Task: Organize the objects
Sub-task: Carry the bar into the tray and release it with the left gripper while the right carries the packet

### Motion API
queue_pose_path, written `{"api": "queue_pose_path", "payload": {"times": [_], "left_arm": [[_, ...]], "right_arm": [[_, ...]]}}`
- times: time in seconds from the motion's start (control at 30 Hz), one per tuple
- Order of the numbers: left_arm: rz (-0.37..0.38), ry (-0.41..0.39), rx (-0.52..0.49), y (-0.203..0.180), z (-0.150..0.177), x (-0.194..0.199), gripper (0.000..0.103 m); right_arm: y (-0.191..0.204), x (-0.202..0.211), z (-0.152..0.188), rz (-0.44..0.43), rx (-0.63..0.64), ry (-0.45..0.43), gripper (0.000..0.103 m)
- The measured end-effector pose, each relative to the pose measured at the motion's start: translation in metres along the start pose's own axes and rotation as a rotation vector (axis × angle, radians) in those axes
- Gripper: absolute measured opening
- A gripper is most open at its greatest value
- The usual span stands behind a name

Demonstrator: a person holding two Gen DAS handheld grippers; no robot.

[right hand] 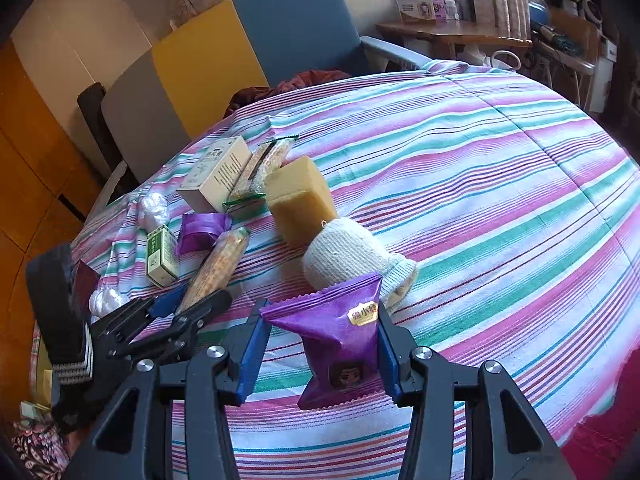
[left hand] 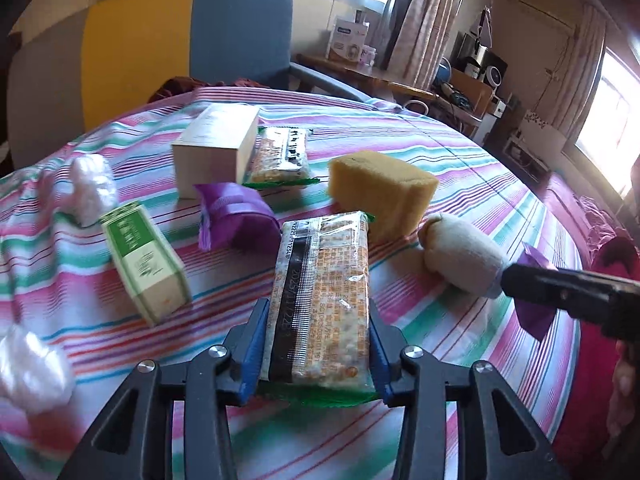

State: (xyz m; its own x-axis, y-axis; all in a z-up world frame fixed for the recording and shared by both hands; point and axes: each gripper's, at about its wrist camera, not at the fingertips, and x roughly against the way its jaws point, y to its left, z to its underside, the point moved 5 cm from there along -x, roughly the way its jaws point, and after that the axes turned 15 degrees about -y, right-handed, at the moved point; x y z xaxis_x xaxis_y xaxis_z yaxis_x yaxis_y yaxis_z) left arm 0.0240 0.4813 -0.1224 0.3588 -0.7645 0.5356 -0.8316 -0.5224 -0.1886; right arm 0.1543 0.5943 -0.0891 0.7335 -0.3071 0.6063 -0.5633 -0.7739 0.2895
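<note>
1. My left claw (left hand: 318, 344): blue pads clamped on the cracker pack (left hand: 320, 300), long side pointing away from me; looks lifted off the striped cloth (left hand: 460, 168).
2. My right claw (right hand: 320, 344): pinching a purple snack bag (right hand: 340, 340), held above the cloth near the rolled sock (right hand: 348, 248).
3. Still loose nearby: sponge (left hand: 380, 192), 2nd purple bag (left hand: 236, 216), green box (left hand: 144, 264), white box (left hand: 216, 148), 2nd cracker pack (left hand: 280, 156), white wads (left hand: 90, 188).
4. Progress, my guess: early. Two items in hand, nothing clearly sorted yet, no bin in view. Most of the pile's left.
</note>
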Motion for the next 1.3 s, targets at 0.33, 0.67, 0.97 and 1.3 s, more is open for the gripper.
{"api": "queue_pose_path", "payload": {"times": [0.33,0.67,0.97,1.3], "left_arm": [[-0.043,-0.066,0.002,0.009,0.014,0.037,0.044],[-0.056,-0.074,-0.016,0.008,0.043,0.075,0.044],[-0.036,-0.121,-0.044,0.010,0.048,0.119,0.044],[-0.103,-0.207,0.067,0.057,0.032,0.174,0.044]], "right_arm": [[0.009,0.001,0.001,-0.016,0.051,-0.008,0.049],[0.023,0.005,-0.002,-0.068,0.084,-0.038,0.049],[0.024,0.003,0.001,-0.062,0.094,-0.026,0.049],[0.033,0.000,0.006,-0.062,0.152,-0.012,0.049]]}}
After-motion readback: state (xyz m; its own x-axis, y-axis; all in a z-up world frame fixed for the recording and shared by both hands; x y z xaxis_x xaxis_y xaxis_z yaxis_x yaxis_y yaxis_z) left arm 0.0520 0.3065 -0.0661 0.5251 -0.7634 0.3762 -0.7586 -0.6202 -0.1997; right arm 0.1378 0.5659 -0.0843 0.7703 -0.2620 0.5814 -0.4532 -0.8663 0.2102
